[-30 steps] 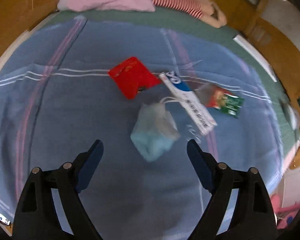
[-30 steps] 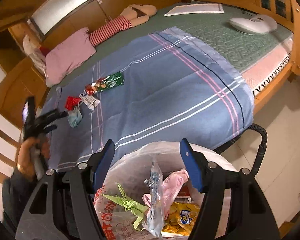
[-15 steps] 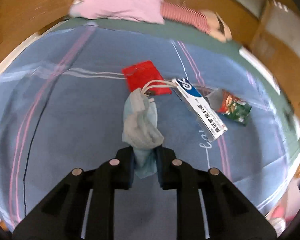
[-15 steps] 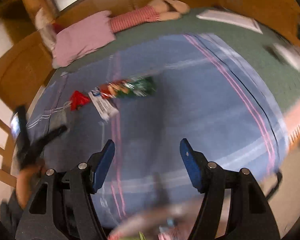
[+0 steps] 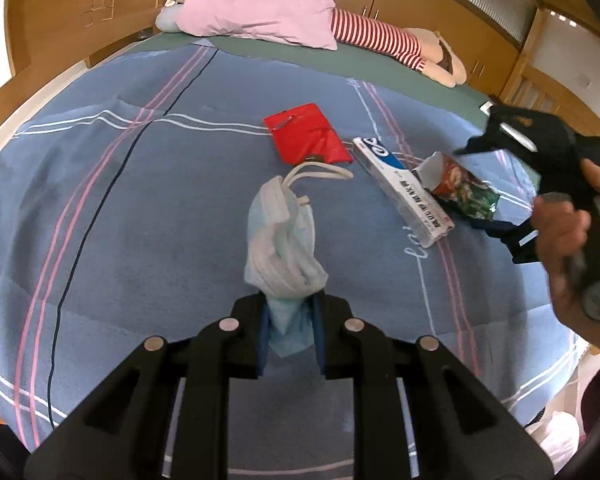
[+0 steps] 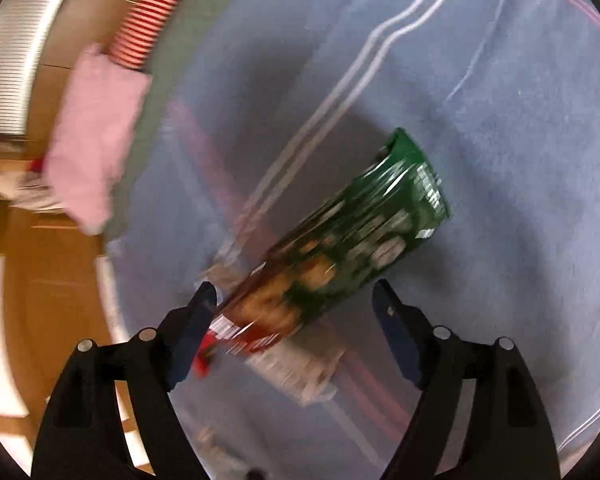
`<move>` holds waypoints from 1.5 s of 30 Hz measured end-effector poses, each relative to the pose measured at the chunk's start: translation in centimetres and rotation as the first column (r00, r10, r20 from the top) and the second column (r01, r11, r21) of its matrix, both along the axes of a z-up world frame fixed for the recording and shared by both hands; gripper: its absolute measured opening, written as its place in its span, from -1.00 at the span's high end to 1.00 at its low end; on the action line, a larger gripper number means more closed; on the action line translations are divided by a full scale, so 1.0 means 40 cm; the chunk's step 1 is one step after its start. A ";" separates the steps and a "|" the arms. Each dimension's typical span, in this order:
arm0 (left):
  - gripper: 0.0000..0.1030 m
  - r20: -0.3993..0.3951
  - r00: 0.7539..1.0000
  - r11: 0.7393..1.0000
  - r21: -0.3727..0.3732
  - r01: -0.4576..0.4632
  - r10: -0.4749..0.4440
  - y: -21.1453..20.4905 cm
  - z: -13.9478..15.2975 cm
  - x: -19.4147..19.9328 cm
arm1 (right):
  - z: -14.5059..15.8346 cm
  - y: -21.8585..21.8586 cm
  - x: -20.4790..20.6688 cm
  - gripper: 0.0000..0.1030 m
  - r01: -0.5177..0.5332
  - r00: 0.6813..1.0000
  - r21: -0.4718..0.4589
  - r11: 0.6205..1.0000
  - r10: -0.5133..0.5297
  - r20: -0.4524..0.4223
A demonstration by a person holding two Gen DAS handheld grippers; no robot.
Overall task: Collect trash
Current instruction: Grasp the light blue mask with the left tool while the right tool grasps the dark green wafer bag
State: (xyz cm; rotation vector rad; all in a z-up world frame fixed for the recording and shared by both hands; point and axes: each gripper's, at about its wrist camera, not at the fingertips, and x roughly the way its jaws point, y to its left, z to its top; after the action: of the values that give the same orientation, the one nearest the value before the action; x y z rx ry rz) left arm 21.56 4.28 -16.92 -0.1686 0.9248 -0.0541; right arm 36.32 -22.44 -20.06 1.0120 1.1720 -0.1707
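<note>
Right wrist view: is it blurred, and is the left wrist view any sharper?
Right wrist view: heavy motion smear; the green snack wrapper between the open right gripper fingers has unreadable print. Left wrist view: sharp; the crumpled pale-blue face mask and fisheye-bent bedspread stripes are crisp.

Four pieces of trash lying on a blue striped bedspread (image 5: 140, 208).

Crumpled pale blue face mask (image 5: 284, 248) with white ear loops standing bunched and upright near the middle, its lower end being pinched, loops trailing toward a flat red packet (image 5: 306, 140) lying just beyond it. Long white and blue box (image 5: 404, 192) resting flat beside the packet on the right, angled diagonally, printed side up. Green and red snack wrapper (image 6: 352, 252) lying crinkled just beside the box on its far side, torn open end pointing toward the box, green end pointing away; blurred in the right wrist view.
</note>
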 end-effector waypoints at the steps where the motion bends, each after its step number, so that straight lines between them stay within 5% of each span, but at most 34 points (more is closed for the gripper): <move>1: 0.64 0.000 1.000 1.000 0.001 0.000 0.000 -0.001 0.000 0.000 | -0.005 0.003 0.007 -0.53 -0.002 1.000 -0.039 0.999 0.002 0.002; 3: 0.64 0.004 1.000 1.000 0.000 -0.008 0.008 0.004 0.002 0.000 | 0.009 0.016 0.012 -0.31 -0.045 0.998 -0.118 0.992 0.049 0.034; 5: 0.64 0.004 1.000 1.000 -0.006 -0.022 0.022 0.012 0.002 -0.001 | 0.033 0.039 0.010 0.34 -0.139 0.986 -0.218 0.966 0.155 0.055; 8: 0.64 -0.010 0.999 0.999 -0.013 -0.032 0.032 0.020 -0.002 -0.002 | 0.067 0.055 -0.015 0.50 -0.250 0.957 -0.328 0.911 0.284 0.057; 12: 0.64 -0.005 0.999 0.999 -0.023 -0.044 0.044 0.027 0.002 -0.007 | 0.144 0.083 -0.096 0.51 -0.379 0.890 -0.487 0.787 0.454 0.040; 15: 0.64 -0.011 0.999 0.999 -0.034 -0.035 0.034 0.025 0.000 -0.008 | 0.185 0.136 -0.177 0.51 -0.554 0.763 -0.579 0.598 0.643 -0.066; 16: 0.64 -0.018 1.000 0.999 -0.040 -0.018 0.017 0.018 -0.003 -0.007 | 0.188 0.163 -0.212 0.47 -0.612 0.702 -0.610 0.504 0.701 -0.125; 18: 0.63 -0.041 0.998 0.998 -0.049 0.040 -0.042 -0.002 -0.012 -0.002 | 0.175 0.200 -0.281 0.26 -0.683 0.609 -0.638 0.356 0.760 -0.229; 19: 0.63 -0.057 0.995 0.996 -0.060 0.072 -0.076 -0.015 -0.020 0.000 | 0.168 0.212 -0.290 -0.03 -0.695 0.590 -0.641 0.325 0.768 -0.250; 21: 0.58 -0.099 0.986 0.987 -0.103 0.125 -0.135 -0.036 -0.038 0.005 | 0.164 0.201 -0.326 -0.35 -0.678 0.602 -0.658 0.327 0.762 -0.241; 26: 0.48 -0.120 0.985 0.986 -0.131 0.107 -0.123 -0.027 -0.047 0.011 | 0.141 0.146 -0.327 -0.43 -0.569 0.748 -0.619 0.542 0.653 -0.116; 31: -0.16 -0.144 0.988 0.980 -0.195 0.022 -0.051 0.016 -0.057 0.020 | 0.101 0.124 -0.314 -0.41 -0.466 0.845 -0.549 0.694 0.533 -0.044; 38: -0.42 -0.159 0.987 0.969 -0.237 -0.065 0.027 0.052 -0.066 0.027 | 0.058 0.163 -0.323 0.71 -0.496 0.834 -0.513 0.700 0.548 -0.059; 40: -0.41 -0.160 0.987 0.974 -0.221 -0.053 0.017 0.044 -0.069 0.033 | 0.072 0.191 -0.339 0.75 -0.504 0.818 -0.562 0.655 0.571 -0.068; 45: 0.37 -0.157 0.986 0.985 -0.171 0.028 -0.055 0.005 -0.072 0.035 | 0.115 0.238 -0.391 0.77 -0.509 0.781 -0.640 0.576 0.621 -0.064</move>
State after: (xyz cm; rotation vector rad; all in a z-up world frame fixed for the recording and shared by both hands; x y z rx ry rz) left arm 22.95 4.48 -19.79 -0.3144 1.0862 -0.1597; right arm 20.69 -12.92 -15.44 0.0098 1.1119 0.0474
